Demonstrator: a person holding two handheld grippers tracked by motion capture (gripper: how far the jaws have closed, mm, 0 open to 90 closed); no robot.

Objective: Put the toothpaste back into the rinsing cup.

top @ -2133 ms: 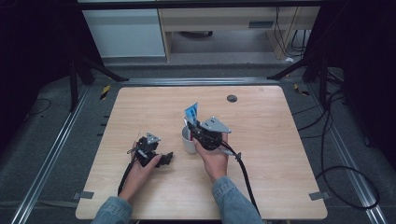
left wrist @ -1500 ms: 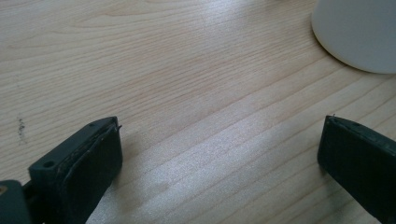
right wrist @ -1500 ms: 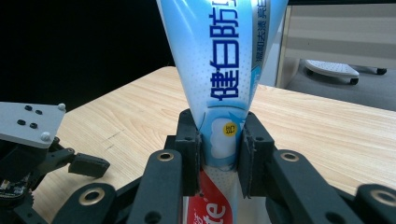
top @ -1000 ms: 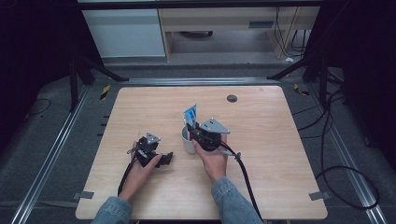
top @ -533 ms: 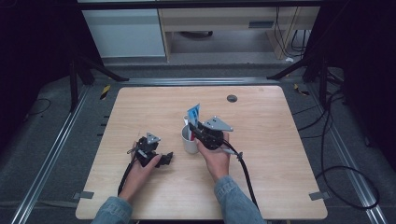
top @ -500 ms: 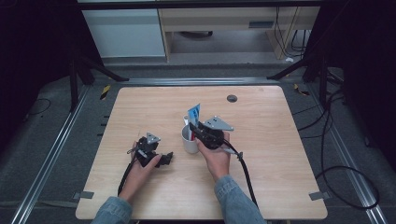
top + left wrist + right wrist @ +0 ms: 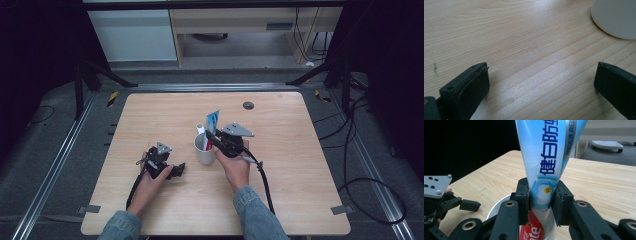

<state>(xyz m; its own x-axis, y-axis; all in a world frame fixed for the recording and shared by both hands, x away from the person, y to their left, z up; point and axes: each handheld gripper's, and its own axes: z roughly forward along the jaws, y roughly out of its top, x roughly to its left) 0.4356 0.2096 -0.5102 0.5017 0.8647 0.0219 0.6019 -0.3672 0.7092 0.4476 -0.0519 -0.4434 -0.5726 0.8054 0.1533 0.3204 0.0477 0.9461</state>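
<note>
While the right gripper (image 7: 212, 141) stands over the round white cup (image 7: 204, 149) near the middle of the pale wooden table (image 7: 300, 165), its two black jaws clamp the lower body of a light blue toothpaste tube with dark blue lettering (image 7: 213, 121). From the right gripper view, the tube (image 7: 549, 157) rises upright between the jaw pads, its wide crimped end uppermost and its lower end down inside the cup (image 7: 496, 208). The pads (image 7: 523, 195) press on both sides of the tube at the level of a small yellow dot printed on it. The jaws have just been opening slightly, yet the tube is between them and the pads rest against it. A red-and-white toothpaste tube (image 7: 531, 230) stands in the same cup, just below the clamped part of the blue one. In the high view a white object (image 7: 200, 128) also projects from the cup, too small to identify.

The left gripper (image 7: 175, 171) lies low on the table to the left of the cup, well apart from the right gripper, held in the person's left hand (image 7: 150, 182). From the left gripper view, its jaws stand wide apart with bare wood between them, and the cup (image 7: 616, 17) appears at the upper right corner.
</note>
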